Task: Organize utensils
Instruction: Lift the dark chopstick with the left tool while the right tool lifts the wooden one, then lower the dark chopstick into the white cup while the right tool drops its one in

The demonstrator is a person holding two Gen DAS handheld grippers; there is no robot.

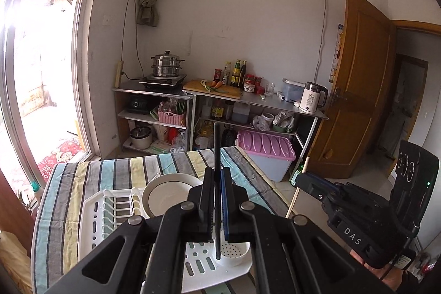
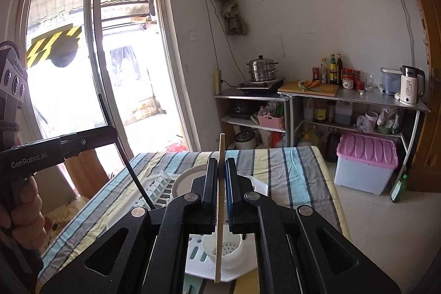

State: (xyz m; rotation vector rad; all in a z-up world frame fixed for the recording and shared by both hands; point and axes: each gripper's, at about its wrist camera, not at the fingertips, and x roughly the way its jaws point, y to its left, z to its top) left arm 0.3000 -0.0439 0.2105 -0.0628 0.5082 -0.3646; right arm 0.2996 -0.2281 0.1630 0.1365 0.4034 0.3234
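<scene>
My left gripper (image 1: 217, 172) is shut on a black chopstick (image 1: 217, 148) that stands upright, its lower end over the round perforated utensil cup (image 1: 234, 252) of a white dish rack (image 1: 93, 214). My right gripper (image 2: 219, 163) is shut on a pale wooden chopstick (image 2: 221, 148), also upright, with its lower end above the same cup (image 2: 228, 250). A white plate (image 1: 168, 194) leans in the rack behind the fingers. In the right wrist view the left gripper (image 2: 111, 132) shows at the left with the black chopstick (image 2: 129, 164) slanting down. In the left wrist view the right gripper (image 1: 299, 181) shows at the right with the wooden chopstick (image 1: 296, 189).
The rack sits on a table under a striped cloth (image 1: 115, 170). Behind it stand steel shelves (image 1: 248, 101) with a steamer pot, bottles, a cutting board and a kettle, a purple-lidded bin (image 1: 264, 150) on the floor, a glass door at the left and a wooden door (image 1: 358, 90) at the right.
</scene>
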